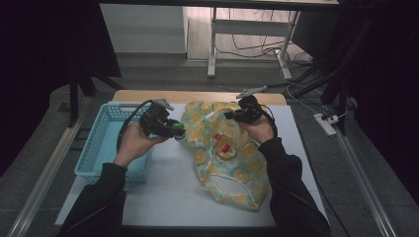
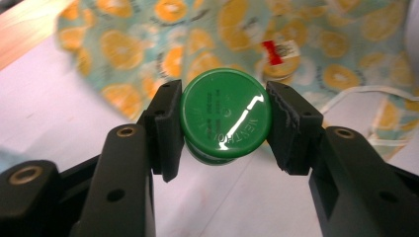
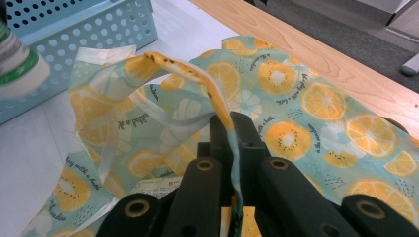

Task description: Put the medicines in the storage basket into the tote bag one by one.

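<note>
High view: the left gripper (image 1: pixel 170 129) holds a green-capped jar (image 1: pixel 178 130) just off the left edge of the bag (image 1: pixel 232 168), right of the blue basket (image 1: pixel 106 143) that stands at the table's (image 1: pixel 168 192) left edge. The right gripper (image 1: pixel 232 115) pinches the bag's rim near the table's far edge.

Left gripper view: the jaws are clamped on the jar (image 2: pixel 225 116), one pad on each side of its green cap, over the white table (image 2: pixel 54 113) with the bag (image 2: pixel 197 34) beyond.

Right gripper view: the jaws are pressed together on the bag's rim (image 3: pixel 225 106), lifting it; the basket (image 3: pixel 84 24) sits at the top left.
</note>
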`<state>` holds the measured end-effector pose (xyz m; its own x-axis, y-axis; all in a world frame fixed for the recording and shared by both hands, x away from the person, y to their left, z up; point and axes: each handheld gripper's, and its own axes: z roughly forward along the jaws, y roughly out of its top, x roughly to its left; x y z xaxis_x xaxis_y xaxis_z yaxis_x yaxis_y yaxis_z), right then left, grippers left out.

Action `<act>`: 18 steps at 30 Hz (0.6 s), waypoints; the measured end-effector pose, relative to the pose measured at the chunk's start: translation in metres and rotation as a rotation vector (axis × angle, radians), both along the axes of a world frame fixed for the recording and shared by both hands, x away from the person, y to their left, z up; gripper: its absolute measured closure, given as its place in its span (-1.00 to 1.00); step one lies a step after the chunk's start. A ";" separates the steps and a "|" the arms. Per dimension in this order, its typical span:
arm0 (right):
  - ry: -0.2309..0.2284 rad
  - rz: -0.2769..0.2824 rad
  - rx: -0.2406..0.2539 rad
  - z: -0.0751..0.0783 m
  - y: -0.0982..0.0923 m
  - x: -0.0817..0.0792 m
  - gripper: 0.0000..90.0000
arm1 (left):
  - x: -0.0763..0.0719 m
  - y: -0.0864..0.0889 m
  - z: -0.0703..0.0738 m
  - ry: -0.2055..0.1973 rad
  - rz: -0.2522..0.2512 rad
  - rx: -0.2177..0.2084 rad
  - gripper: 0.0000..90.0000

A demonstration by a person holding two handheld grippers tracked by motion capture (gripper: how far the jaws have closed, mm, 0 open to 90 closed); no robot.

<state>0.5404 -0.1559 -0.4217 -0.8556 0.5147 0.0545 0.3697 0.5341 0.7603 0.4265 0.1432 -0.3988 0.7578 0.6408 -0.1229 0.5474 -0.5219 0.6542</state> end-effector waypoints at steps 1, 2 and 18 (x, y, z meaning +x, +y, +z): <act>-0.002 0.000 -0.003 0.000 0.000 0.000 1.00 | 0.000 -0.006 0.000 0.000 -0.010 0.000 0.15; -0.003 -0.001 -0.004 0.000 0.000 0.000 1.00 | 0.001 -0.011 0.000 -0.002 -0.023 0.003 0.15; 0.001 -0.012 0.004 -0.003 -0.002 0.006 1.00 | 0.020 -0.101 -0.018 0.003 -0.147 0.025 0.15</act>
<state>0.5461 -0.1576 -0.4252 -0.8492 0.5249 0.0574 0.3770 0.5265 0.7620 0.4463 0.0424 -0.4166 0.8436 0.5254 -0.1106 0.4654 -0.6128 0.6386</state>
